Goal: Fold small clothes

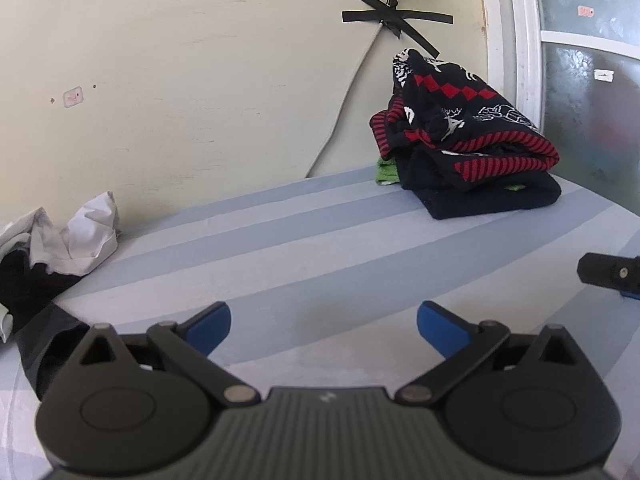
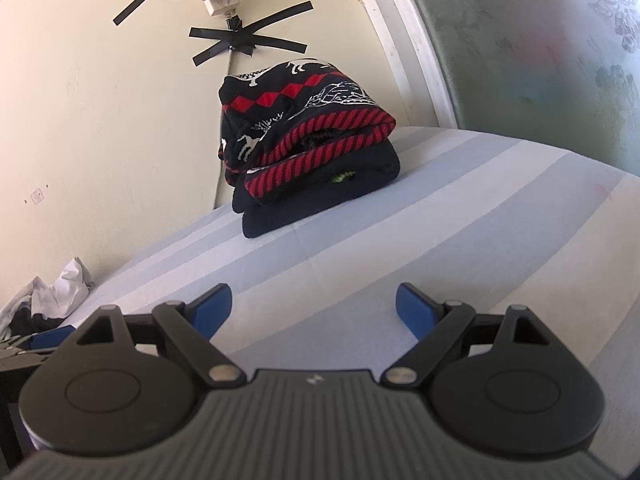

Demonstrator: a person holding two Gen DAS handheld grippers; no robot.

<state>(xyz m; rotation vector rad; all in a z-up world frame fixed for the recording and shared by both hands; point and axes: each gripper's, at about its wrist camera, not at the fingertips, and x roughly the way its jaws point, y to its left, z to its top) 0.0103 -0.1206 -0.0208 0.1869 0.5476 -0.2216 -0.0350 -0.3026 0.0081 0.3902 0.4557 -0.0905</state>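
Hovering wide and empty over the striped bed (image 1: 320, 240), both the left tongs (image 1: 323, 326) and right tongs (image 2: 314, 306) risk toppling the folded pile (image 2: 304, 136) by the wall when fetching the crumpled clothes (image 1: 60, 248) far left of it.

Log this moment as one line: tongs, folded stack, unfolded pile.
left tongs open, empty | right tongs open, empty | folded stack by wall | unfolded pile far left, untouched
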